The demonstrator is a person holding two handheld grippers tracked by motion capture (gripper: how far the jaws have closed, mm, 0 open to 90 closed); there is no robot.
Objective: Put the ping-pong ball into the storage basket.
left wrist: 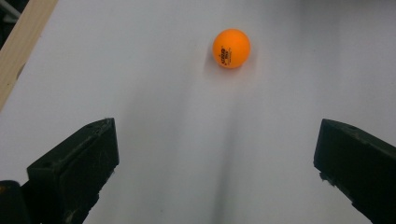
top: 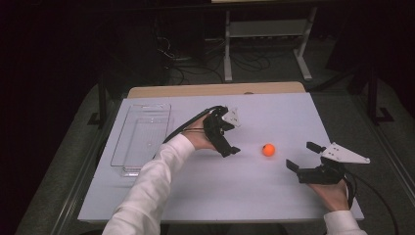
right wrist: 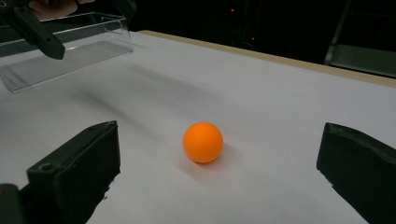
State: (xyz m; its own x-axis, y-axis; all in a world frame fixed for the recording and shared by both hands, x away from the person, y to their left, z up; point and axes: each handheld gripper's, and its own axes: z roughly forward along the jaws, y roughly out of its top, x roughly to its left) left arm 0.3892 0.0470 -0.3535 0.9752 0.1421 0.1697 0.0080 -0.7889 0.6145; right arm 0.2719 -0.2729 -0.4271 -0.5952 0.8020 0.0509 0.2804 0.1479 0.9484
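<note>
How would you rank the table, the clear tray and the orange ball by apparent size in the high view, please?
1. Table, by far the largest.
2. Tray, a long clear box at the table's left side.
3. Ball, the smallest, lying on the table between the two tools.

A clear plastic tray (top: 142, 142) lies along the left edge of the table (top: 274, 117), its long side running with that edge and its far end short of the far-left corner; it sits flat on the white surface. A strip of bare wood (top: 215, 90) shows along the table's far edge, beyond the white covering. On the dark floor behind the table stands a white metal frame (top: 266, 41) with a low shelf, and loose black cables (top: 195, 63) trail across the floor to its left.
</note>
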